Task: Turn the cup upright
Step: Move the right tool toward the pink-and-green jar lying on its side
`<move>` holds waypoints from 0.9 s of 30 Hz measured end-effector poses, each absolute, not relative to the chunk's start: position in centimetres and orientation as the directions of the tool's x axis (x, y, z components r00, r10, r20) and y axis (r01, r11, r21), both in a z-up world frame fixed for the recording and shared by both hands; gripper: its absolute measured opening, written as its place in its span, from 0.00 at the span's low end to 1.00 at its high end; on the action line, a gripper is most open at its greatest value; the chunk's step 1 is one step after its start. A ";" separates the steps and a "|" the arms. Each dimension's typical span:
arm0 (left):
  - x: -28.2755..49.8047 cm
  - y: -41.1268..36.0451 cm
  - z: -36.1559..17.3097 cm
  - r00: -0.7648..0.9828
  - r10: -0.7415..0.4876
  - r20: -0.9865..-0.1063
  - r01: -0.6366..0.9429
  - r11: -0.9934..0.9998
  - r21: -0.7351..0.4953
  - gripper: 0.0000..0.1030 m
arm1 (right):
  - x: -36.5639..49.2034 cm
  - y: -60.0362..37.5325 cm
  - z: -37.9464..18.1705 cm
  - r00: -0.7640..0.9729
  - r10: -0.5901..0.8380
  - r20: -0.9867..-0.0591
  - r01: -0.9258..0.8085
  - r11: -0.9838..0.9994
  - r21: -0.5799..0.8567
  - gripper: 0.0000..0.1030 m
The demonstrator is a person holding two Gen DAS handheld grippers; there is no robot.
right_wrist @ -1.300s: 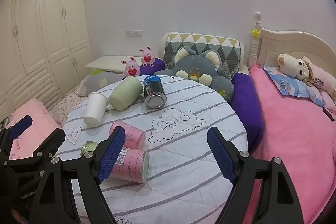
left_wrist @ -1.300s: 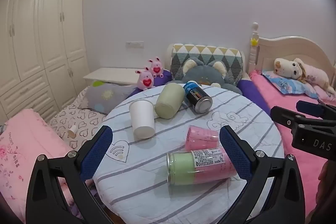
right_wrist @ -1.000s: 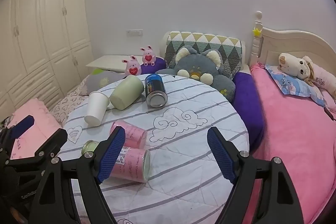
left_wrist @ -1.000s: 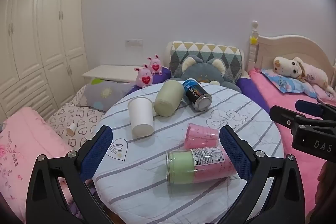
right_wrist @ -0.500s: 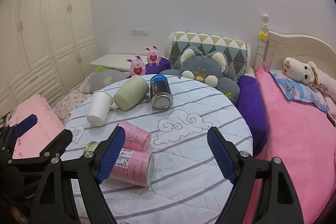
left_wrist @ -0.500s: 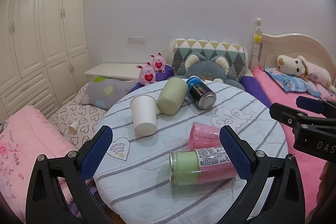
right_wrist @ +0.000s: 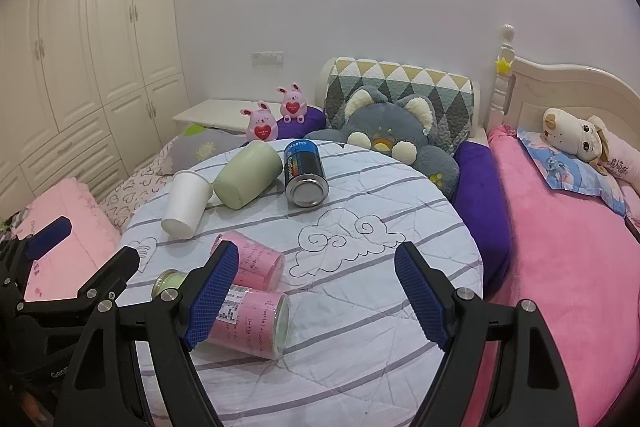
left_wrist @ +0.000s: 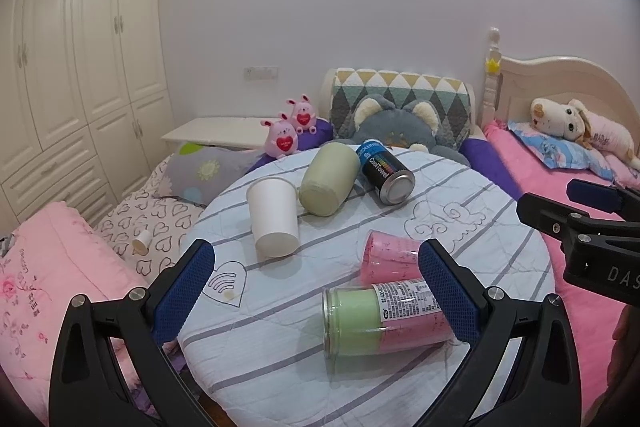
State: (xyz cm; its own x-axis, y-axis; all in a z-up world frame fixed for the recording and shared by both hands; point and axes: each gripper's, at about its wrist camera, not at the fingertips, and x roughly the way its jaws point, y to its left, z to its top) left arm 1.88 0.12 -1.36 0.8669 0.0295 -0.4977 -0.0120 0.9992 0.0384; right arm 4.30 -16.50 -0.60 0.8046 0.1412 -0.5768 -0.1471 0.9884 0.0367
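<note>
Several cups lie on their sides on a round table [left_wrist: 500,227] with a striped white cloth. A white paper cup [left_wrist: 273,217] [right_wrist: 186,204], a pale green cup [left_wrist: 329,177] [right_wrist: 247,174] and a dark can [left_wrist: 385,177] [right_wrist: 305,173] lie at the far side. A small pink cup [left_wrist: 388,257] [right_wrist: 256,263] and a clear glass with green and pink inside [left_wrist: 380,323] [right_wrist: 252,323] lie near me. My left gripper [left_wrist: 316,291] is open and empty above the near edge. My right gripper [right_wrist: 316,291] is open and empty, to the right of the glass.
A pink bed [right_wrist: 568,247] with a plush dog [right_wrist: 576,139] runs along the right. A grey plush cat [right_wrist: 392,135] and two pink bunnies [right_wrist: 276,115] sit behind the table. White wardrobes [left_wrist: 60,67] line the left wall. Pink bedding [left_wrist: 48,267] lies left.
Both grippers have drifted slightly, so the table scene shifts a little in each view. Both stay open and empty. No cup has moved.
</note>
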 end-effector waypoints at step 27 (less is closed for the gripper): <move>2.7 1.9 -3.1 0.828 0.096 -0.553 -0.076 0.995 0.059 1.00 | 6.3 -15.1 -3.9 0.695 0.219 -0.685 -0.349 0.936 -0.055 0.79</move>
